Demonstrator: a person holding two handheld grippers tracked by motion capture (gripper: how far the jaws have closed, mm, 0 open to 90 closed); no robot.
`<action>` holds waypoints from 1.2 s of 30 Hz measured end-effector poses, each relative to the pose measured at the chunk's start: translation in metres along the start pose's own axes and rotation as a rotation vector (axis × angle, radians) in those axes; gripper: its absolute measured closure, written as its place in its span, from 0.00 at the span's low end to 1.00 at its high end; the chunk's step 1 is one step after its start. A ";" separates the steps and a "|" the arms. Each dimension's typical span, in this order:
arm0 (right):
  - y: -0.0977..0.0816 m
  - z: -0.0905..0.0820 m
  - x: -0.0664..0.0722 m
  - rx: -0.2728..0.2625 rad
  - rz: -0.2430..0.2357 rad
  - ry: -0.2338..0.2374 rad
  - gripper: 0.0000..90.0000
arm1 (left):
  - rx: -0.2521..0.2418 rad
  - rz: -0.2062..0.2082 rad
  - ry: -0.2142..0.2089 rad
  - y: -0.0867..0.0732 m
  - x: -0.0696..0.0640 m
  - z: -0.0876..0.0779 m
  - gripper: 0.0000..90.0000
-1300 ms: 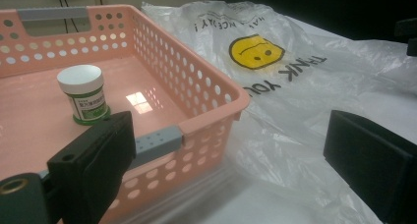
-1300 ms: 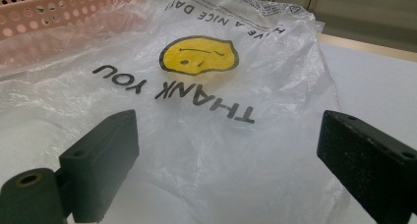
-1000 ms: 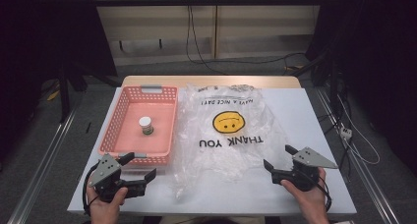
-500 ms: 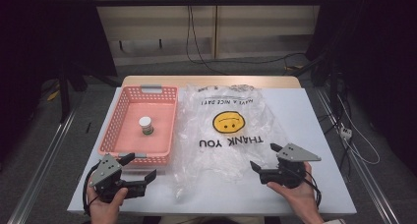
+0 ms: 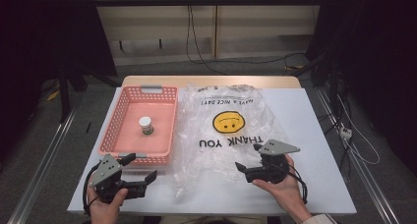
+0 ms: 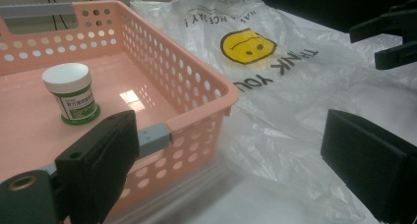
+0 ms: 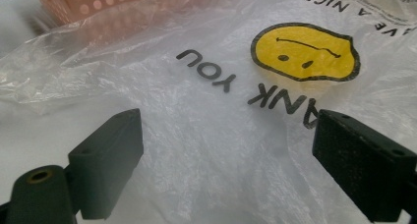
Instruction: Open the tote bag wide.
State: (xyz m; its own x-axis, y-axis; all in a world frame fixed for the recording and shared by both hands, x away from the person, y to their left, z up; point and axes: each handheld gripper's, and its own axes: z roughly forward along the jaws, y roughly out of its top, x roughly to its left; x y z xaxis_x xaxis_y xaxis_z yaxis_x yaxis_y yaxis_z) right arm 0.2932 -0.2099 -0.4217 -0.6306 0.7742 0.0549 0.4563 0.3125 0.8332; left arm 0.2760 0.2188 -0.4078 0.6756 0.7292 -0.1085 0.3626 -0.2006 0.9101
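The left hand-held gripper [image 5: 138, 168], jaws spread, sits at the table's [image 5: 324, 135] near left corner beside the pink basket [image 5: 114, 130] holding a small jar [image 5: 145, 125]. The right hand-held gripper [image 5: 247, 157], jaws spread, hovers over the clear plastic bag [image 5: 231, 130] near the table's near edge.

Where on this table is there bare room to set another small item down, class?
Free: the white table right of the plastic bag, beyond the right gripper; also the basket floor around the small jar. Crowded: the front edge, between the left gripper, the basket and the bag.
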 end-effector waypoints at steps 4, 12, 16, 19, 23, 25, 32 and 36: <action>0.009 0.017 0.002 0.059 -0.026 0.032 0.19 | 0.002 -0.002 -0.007 0.000 0.000 0.002 0.08; 0.019 0.046 0.004 0.127 -0.041 0.063 0.20 | 0.005 0.002 -0.021 0.000 0.001 0.003 0.08; 0.011 0.058 0.005 0.191 -0.059 0.056 0.13 | 0.009 0.000 -0.022 0.000 0.001 0.003 0.08; 0.010 0.059 0.007 0.195 -0.070 0.060 0.14 | 0.003 0.001 -0.021 0.000 0.001 0.002 0.08; 0.003 0.063 0.009 0.205 -0.099 0.049 0.14 | 0.012 0.010 -0.017 0.000 0.001 0.002 0.08; 0.002 0.063 0.009 0.214 -0.101 0.049 0.14 | 0.012 0.008 -0.018 0.000 0.000 0.002 0.08; -0.005 0.066 0.005 0.273 -0.088 0.081 0.19 | 0.008 -0.001 -0.009 -0.001 0.002 0.001 0.08; -0.006 0.067 0.003 0.271 -0.068 0.072 0.29 | 0.005 -0.002 -0.007 -0.001 0.002 0.001 0.08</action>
State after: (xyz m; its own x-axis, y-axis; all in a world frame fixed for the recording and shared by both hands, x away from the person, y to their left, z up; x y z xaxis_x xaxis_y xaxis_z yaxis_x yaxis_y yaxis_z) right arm 0.3310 -0.1723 -0.4636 -0.7039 0.7085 0.0510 0.5567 0.5056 0.6592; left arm 0.2778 0.2201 -0.4090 0.6795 0.7249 -0.1131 0.3670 -0.2023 0.9080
